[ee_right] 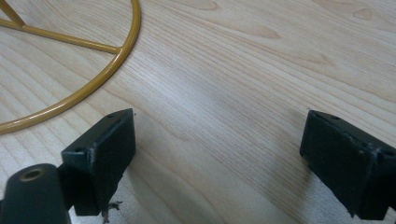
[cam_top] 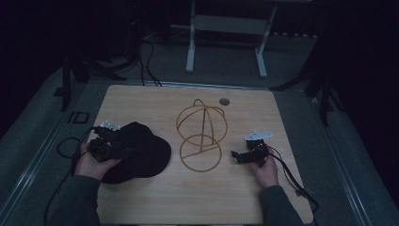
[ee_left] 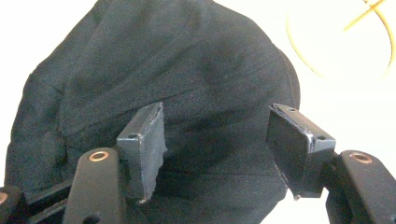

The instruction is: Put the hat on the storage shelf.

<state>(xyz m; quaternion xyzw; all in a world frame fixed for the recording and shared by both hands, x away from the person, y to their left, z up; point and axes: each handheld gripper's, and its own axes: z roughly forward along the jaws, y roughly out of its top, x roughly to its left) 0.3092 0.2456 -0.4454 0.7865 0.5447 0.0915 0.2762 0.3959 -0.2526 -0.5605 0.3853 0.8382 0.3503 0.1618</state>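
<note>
A black cap [cam_top: 136,153] is laid near the left edge of the tabletop [cam_top: 244,197], directly ahead of the left tongs [ee_left: 217,144], whose jaws are spread apart just over the fabric, nothing held. A gold wire stand [cam_top: 201,136] is placed at the centre. The right tongs [ee_right: 224,158], also spread and empty, are held over bare wood beside the stand's base ring
</note>
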